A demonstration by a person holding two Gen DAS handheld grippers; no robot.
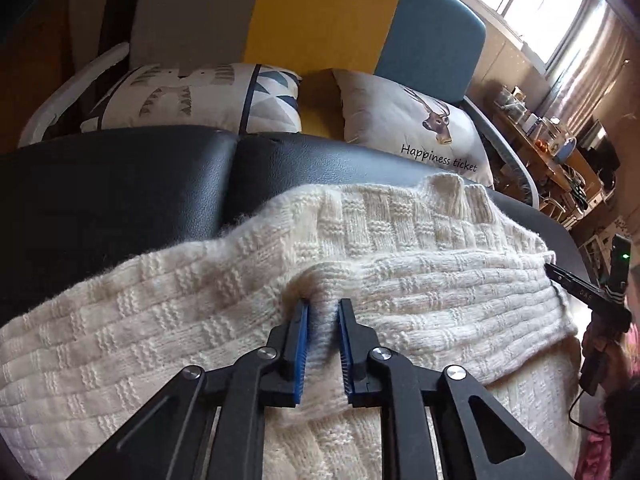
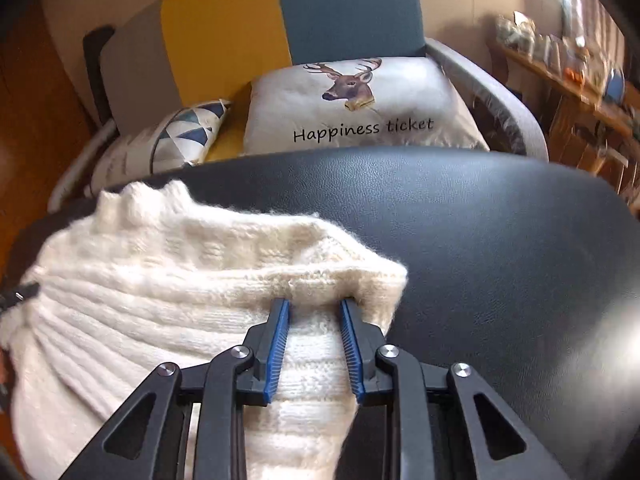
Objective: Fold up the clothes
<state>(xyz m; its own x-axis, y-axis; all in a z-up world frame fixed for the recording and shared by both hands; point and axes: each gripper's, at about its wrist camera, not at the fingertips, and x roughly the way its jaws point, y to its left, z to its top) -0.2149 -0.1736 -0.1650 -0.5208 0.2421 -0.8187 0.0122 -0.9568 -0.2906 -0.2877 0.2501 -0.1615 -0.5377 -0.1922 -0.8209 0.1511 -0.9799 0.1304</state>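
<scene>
Wool fills the near view: the left hand-held gripper [image 1: 323, 312] has its blue pads nearly together, pinching up a ridge of the cream sweater [image 1: 240, 300]. The right hand-held gripper [image 2: 315, 312] stands wider, its pads clamped either side of a thick rolled edge at the garment's right end. The sweater lies spread across the black padded tabletop [image 2: 480, 260], one layer already doubled over on itself. It looks a chunky, soft, fuzzy knit, bulky but limp, likely to sag and stretch between two holds, so I judge edges and corners the best grip, taken deep. It's unlikely to slip on those ribbed pads. Beyond the tabletop sits the deer cushion [image 2: 352, 100] against a yellow-and-blue chair [image 2: 280, 20].
</scene>
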